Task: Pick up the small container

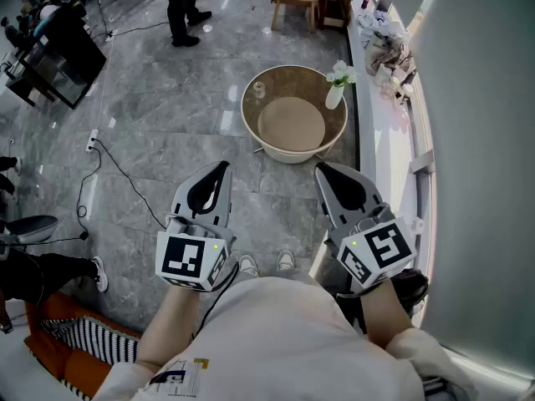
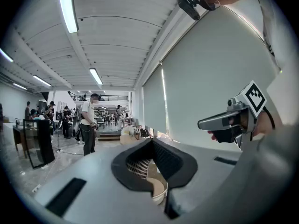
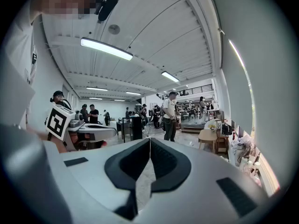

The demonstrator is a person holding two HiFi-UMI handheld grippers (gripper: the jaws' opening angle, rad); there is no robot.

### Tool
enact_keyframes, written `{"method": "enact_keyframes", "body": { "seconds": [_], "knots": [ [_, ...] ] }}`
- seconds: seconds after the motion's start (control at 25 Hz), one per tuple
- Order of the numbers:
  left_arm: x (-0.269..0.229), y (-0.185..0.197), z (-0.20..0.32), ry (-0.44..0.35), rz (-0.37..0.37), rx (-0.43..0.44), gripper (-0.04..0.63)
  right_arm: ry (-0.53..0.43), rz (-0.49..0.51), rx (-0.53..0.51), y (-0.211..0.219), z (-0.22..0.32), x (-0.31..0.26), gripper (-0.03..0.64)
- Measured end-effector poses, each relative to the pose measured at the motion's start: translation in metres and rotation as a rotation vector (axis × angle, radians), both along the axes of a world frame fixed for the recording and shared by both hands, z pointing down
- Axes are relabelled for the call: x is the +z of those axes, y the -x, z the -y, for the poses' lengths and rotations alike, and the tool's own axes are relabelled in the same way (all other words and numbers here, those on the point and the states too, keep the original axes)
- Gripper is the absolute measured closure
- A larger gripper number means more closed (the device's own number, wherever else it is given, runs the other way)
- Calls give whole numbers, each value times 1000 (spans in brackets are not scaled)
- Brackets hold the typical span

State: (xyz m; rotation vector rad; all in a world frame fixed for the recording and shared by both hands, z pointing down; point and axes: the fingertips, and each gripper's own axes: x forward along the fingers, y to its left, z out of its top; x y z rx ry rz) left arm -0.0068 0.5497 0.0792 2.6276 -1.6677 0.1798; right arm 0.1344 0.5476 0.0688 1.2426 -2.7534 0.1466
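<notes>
Vase (image 1: 335,93) and small container (image 1: 258,89) stand on round table (image 1: 292,125); left gripper (image 1: 221,170) and right gripper (image 1: 323,170) clenched, empty.

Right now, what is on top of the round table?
On the round table: a small clear container, a white vase with flowers, a pale disc. The vase hides the rim behind it.

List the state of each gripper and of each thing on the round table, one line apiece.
left gripper: shut, empty, held over the floor short of the table.
right gripper: shut, empty, level with the left one.
small container: standing on the round table, untouched.
vase: upright by the table's right rim, with flowers in it.
</notes>
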Motion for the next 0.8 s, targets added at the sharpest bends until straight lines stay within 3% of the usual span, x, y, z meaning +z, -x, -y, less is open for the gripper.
{"method": "enact_keyframes", "body": {
  "seconds": [0.44,0.8],
  "knots": [
    [6,-14,5,9,9,-1,588,-18,67,-7,-15,6,-4,609],
    [12,-31,9,22,11,-30,588,-21,55,-38,-34,13,3,609]
  ]
}}
